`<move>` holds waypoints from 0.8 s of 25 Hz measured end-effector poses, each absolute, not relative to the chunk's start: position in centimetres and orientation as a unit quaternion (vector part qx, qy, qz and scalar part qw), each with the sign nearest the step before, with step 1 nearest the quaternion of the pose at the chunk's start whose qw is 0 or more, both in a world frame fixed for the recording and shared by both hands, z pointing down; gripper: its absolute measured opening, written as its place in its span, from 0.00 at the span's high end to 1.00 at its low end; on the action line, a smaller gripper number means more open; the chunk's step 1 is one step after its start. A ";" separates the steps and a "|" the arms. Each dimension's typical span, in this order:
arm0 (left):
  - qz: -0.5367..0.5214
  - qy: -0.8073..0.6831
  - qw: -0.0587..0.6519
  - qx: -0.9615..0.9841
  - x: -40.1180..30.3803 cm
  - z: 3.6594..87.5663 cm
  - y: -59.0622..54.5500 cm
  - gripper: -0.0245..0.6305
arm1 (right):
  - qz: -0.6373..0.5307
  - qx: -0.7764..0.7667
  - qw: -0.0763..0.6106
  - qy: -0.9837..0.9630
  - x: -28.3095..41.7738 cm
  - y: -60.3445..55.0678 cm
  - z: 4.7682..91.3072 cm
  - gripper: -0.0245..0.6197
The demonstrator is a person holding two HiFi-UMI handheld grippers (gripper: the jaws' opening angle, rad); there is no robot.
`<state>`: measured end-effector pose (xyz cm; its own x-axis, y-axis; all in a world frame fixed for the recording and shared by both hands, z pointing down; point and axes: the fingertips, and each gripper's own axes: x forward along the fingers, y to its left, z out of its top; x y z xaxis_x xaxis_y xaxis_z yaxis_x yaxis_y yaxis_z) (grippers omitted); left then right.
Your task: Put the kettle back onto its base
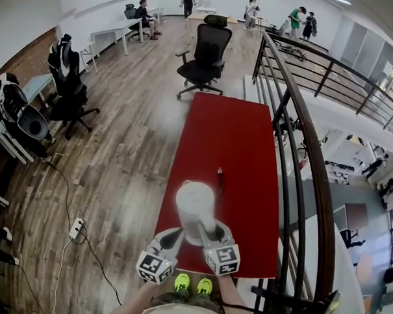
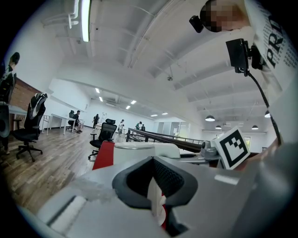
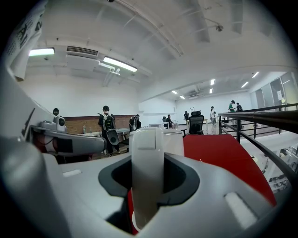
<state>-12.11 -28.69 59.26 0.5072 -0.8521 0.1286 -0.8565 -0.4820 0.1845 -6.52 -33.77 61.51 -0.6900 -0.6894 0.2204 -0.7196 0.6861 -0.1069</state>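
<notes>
A long, flat, matte red tabletop (image 1: 240,135) carried the smooth white cylindrical kettle (image 1: 194,205) at its near end. The right tool (image 1: 207,233) was clamped on the kettle's rounded, upright plastic handle (image 3: 147,172). The left tool (image 1: 173,238), low beside the body, had its ribbed dark pads pinched on a thin white strip (image 2: 156,200).

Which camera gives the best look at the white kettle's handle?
The right gripper view: the handle fills the middle, gripped between the jaws. The head view shows it small, from above. The left gripper view shows only the top of the kettle.
</notes>
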 end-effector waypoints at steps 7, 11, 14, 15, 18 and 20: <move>0.009 -0.488 0.122 0.864 -11.2 60.0 -27.3 0.97 | 0.079 0.370 0.081 -0.922 -5.5 -31.6 61.9 0.77; 0.006 -0.484 0.129 0.866 -10.3 60.5 -27.0 0.97 | 0.072 0.372 0.068 -0.923 -4.6 -30.9 62.1 0.77; 0.003 -0.482 0.132 0.866 -9.8 60.6 -26.5 0.97 | 0.068 0.371 0.065 -0.924 -3.9 -29.9 62.4 0.77; 0.003 -0.482 0.131 0.866 -9.6 60.5 -26.4 0.97 | 0.067 0.370 0.066 -0.924 -3.7 -29.6 62.5 0.77; 0.003 -0.483 0.132 0.865 -9.0 60.4 -26.1 0.97 | 0.068 0.368 0.071 -0.925 -2.8 -29.1 62.8 0.77; 0.002 -0.485 0.132 0.864 -8.8 60.4 -25.9 0.97 | 0.071 0.363 0.077 -0.926 -2.4 -28.7 63.0 0.77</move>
<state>-8.84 -25.92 60.36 0.5293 -0.8381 0.1323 -0.8394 -0.4945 0.2257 -2.43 -28.74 62.95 -0.7244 -0.6617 0.1932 -0.6834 0.7261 -0.0756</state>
